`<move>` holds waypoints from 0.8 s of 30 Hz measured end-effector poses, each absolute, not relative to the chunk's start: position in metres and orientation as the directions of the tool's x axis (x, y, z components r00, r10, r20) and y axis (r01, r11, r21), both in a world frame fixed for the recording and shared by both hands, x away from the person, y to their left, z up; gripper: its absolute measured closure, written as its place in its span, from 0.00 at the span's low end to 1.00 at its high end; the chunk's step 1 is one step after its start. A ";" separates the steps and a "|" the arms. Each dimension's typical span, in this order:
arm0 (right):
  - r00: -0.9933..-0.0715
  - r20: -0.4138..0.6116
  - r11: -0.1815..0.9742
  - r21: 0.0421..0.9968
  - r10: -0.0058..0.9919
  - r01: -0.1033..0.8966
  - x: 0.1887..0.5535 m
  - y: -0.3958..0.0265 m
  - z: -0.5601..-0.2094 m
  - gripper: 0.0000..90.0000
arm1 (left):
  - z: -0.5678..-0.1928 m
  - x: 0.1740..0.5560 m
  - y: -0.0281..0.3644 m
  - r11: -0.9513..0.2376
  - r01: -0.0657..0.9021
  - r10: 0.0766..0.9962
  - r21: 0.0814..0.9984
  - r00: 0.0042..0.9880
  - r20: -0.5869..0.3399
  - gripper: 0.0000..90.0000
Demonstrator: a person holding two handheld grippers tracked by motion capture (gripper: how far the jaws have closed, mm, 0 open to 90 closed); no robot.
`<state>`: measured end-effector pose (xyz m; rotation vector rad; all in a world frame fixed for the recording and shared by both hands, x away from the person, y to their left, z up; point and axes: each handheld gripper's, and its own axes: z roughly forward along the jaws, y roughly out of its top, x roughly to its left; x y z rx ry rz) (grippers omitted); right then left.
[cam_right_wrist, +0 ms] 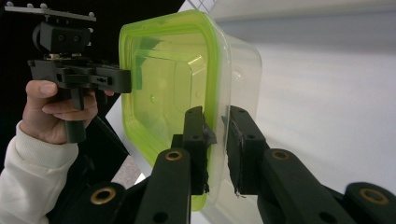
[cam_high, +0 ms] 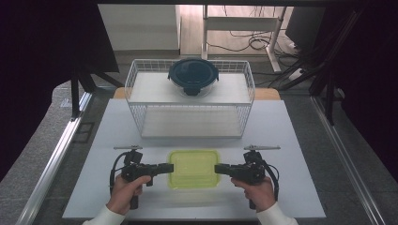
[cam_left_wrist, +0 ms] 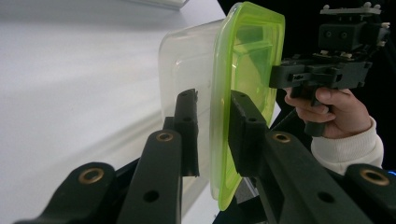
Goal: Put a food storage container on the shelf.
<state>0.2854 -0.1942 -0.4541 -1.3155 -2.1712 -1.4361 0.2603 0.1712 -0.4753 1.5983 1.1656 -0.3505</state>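
Fingers of the left gripper and right gripper pinch the green-lidded container at its 9 and 3 o'clock rims; it hangs level above the table; the wire basket lies at 12.

No text, label, brand, number or sign can be read in any of the views.
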 end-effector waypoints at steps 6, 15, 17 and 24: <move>-0.585 0.596 0.116 0.639 0.550 0.760 0.288 -0.194 -0.444 0.86 | -0.463 0.264 0.172 0.052 0.804 0.501 0.592 0.492 -0.712 0.84; -0.618 0.568 0.111 0.681 0.544 0.723 0.291 -0.192 -0.419 0.86 | -0.437 0.268 0.174 0.054 0.778 0.502 0.626 0.521 -0.690 0.84; -0.627 0.559 0.113 0.691 0.542 0.714 0.291 -0.191 -0.412 0.86 | -0.431 0.268 0.175 0.059 0.773 0.500 0.632 0.525 -0.689 0.84; -0.647 0.541 0.119 0.711 0.537 0.693 0.294 -0.188 -0.395 0.86 | -0.417 0.269 0.179 0.071 0.762 0.499 0.643 0.531 -0.685 0.84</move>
